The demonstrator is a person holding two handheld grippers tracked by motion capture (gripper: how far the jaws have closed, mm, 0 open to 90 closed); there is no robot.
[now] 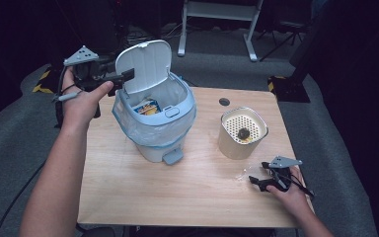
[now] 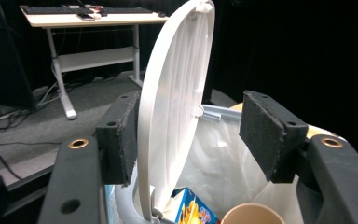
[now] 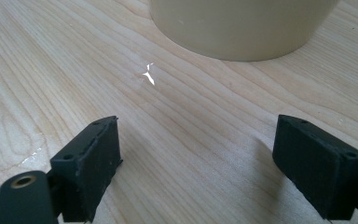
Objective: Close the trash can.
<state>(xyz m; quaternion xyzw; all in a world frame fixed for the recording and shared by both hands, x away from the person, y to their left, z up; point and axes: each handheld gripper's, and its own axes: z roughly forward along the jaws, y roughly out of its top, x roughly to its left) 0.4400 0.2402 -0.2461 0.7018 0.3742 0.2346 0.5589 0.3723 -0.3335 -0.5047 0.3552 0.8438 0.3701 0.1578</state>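
A small white and blue bin [image 1: 154, 129] lined with a clear bag stands on the table's left half, its lid [image 1: 143, 66] raised upright. My left gripper [image 1: 123, 76] is open at the lid's left edge. In the left gripper view the lid [image 2: 177, 93] stands edge-on between the spread jaws of that gripper [image 2: 196, 135], close to the left pad [image 2: 121, 140]. Inside the bin lie a blue and yellow box [image 2: 193, 212] and a paper cup [image 2: 251, 215]. My right gripper [image 1: 257, 173] rests open on the table near the front right, with nothing between its jaws [image 3: 198, 163].
A cream container [image 1: 243, 131] with a perforated insert holds a small dark lump [image 1: 243, 133], just beyond the right gripper; its base [image 3: 242, 28] is in the right gripper view. A scrap of clear film [image 1: 244, 174] lies on the wooden table [image 1: 177, 192]. A desk frame [image 1: 217, 24] stands behind.
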